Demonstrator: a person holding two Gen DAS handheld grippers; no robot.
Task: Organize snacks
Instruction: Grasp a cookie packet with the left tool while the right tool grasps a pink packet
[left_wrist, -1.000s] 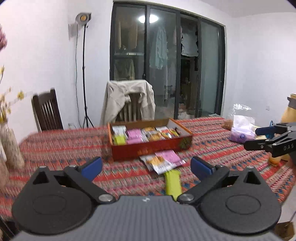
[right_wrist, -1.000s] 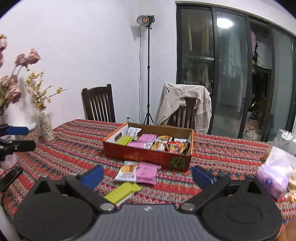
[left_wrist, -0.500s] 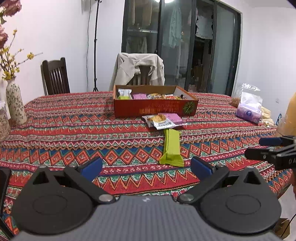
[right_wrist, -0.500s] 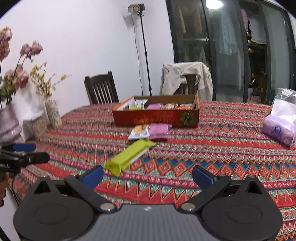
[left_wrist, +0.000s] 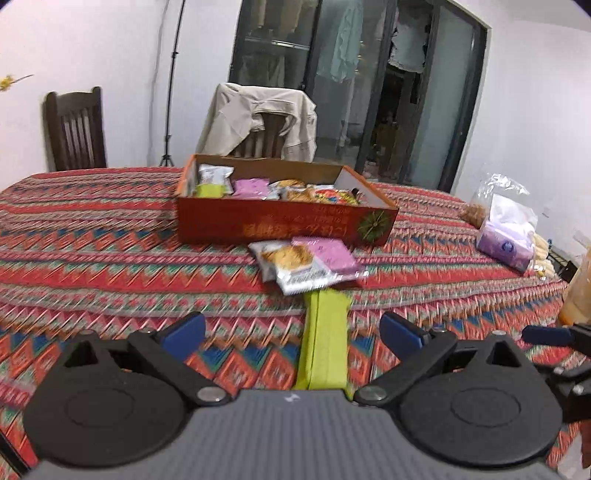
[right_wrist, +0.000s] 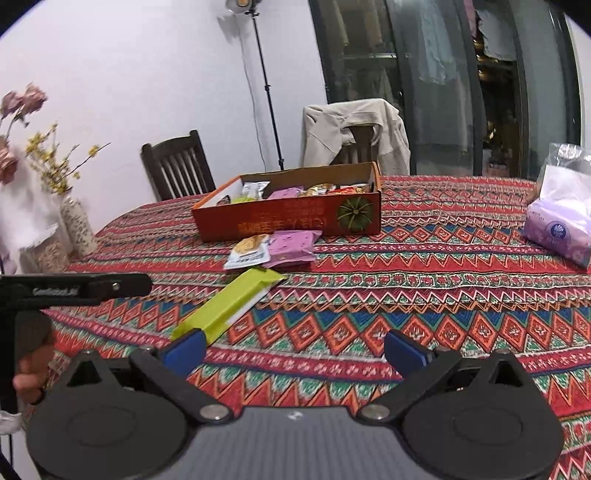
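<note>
While the left gripper (left_wrist: 291, 332) hangs low over the red patterned woven tablecloth (left_wrist: 92, 258), its blue-padded fingers (left_wrist: 184, 330) stand wide apart with nothing between them but the near end of a long lime-green snack packet (left_wrist: 325, 343), which lies flat on the cloth and runs away from the camera. Just beyond that packet's far end, a white biscuit packet with a picture of golden cakes (left_wrist: 286, 264) and a flat pink wrapper (left_wrist: 332, 253) overlap one another, close against the front wall of a shallow orange-red cardboard box (left_wrist: 280, 223). Inside the box lie more small snack packets (left_wrist: 295, 188) in white, green, pink and yellow. A clear plastic bag holding a purple tissue pack (left_wrist: 508, 232) sits well off to the right, and a dark wooden chair draped with a beige jacket (left_wrist: 264, 118) stands behind the table. At the right edge, part of the other black tool shows.

From the right wrist view, the right gripper (right_wrist: 293, 349) is likewise spread open and empty above the cloth. The lime-green packet (right_wrist: 229, 304) lies diagonally ahead and to the left, its near end just beside the left blue finger. The biscuit packet (right_wrist: 249, 249) and pink wrapper (right_wrist: 293, 245) rest in front of the box (right_wrist: 288, 219). A speckled ceramic vase of dried flowers (right_wrist: 77, 225) stands at the table's left side.
</note>
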